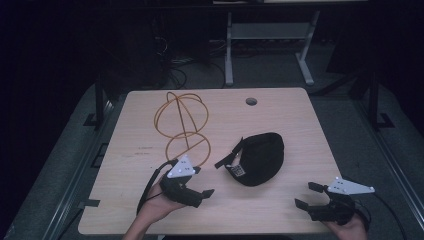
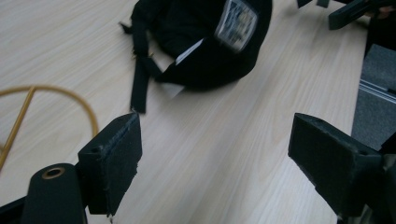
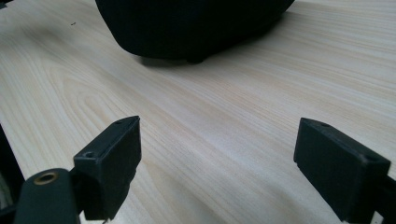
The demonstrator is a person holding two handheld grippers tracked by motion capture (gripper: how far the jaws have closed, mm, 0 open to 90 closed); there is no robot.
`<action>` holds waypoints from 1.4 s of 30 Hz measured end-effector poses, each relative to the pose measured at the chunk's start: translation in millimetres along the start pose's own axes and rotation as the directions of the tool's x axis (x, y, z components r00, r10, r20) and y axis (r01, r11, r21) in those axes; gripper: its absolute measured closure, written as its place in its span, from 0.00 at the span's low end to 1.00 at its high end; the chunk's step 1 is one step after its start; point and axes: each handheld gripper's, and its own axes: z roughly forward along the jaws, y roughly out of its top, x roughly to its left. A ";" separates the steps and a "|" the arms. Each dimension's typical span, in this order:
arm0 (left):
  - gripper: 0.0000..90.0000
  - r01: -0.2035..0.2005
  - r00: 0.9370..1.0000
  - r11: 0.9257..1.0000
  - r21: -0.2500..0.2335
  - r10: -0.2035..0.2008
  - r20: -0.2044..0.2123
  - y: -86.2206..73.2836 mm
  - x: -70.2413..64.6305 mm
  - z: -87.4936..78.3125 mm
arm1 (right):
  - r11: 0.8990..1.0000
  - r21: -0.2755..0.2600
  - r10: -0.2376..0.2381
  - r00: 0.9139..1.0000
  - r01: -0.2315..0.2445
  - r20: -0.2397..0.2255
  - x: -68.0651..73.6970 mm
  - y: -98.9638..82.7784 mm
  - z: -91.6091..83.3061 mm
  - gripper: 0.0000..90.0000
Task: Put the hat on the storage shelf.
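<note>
A black cap (image 1: 259,157) lies on the wooden table (image 1: 290,115), right of centre, its strap (image 1: 227,159) trailing to the left. A yellow wire frame of loops (image 1: 185,125) lies left of it. My left gripper (image 1: 202,182) is held open just in front of the wire frame, jaws pointing right toward the cap. In the left gripper view the cap (image 2: 205,42) and its strap (image 2: 138,84) lie beyond the open gripper (image 2: 217,130). My right gripper (image 1: 306,195) is open near the front right edge. The cap (image 3: 187,23) sits ahead of its empty jaws.
A round cable hole (image 1: 251,101) sits near the table's far edge. Behind the table stands a grey desk frame (image 1: 267,35) on a dark floor. A curve of the yellow wire (image 2: 70,93) lies left of the left jaw. Bare wood separates the two grippers.
</note>
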 end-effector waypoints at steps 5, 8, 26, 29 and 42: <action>0.20 -0.034 0.999 0.999 -0.008 0.034 0.026 17.8 -4.3 12.6 | 1.000 0.006 -0.003 1.000 0.003 -0.001 0.7 -0.5 0.2 0.16; 0.20 -0.050 0.998 0.999 -0.003 0.050 0.039 26.1 -5.5 21.2 | 1.000 0.000 -0.004 1.000 0.004 -0.002 1.4 -0.3 -0.1 0.16; 0.26 -0.127 0.989 0.991 0.052 0.122 0.080 55.9 2.5 61.0 | 1.000 0.001 -0.011 1.000 0.011 -0.012 3.6 -1.0 -0.3 0.16; 0.28 -0.130 0.988 0.989 0.069 0.123 0.098 58.0 4.0 67.9 | 1.000 0.004 -0.014 1.000 0.014 -0.013 4.6 -0.8 0.4 0.16; 0.44 -0.181 0.975 0.973 0.144 0.158 0.154 58.9 3.0 89.4 | 1.000 0.015 -0.020 1.000 0.020 -0.020 6.5 -1.6 2.0 0.16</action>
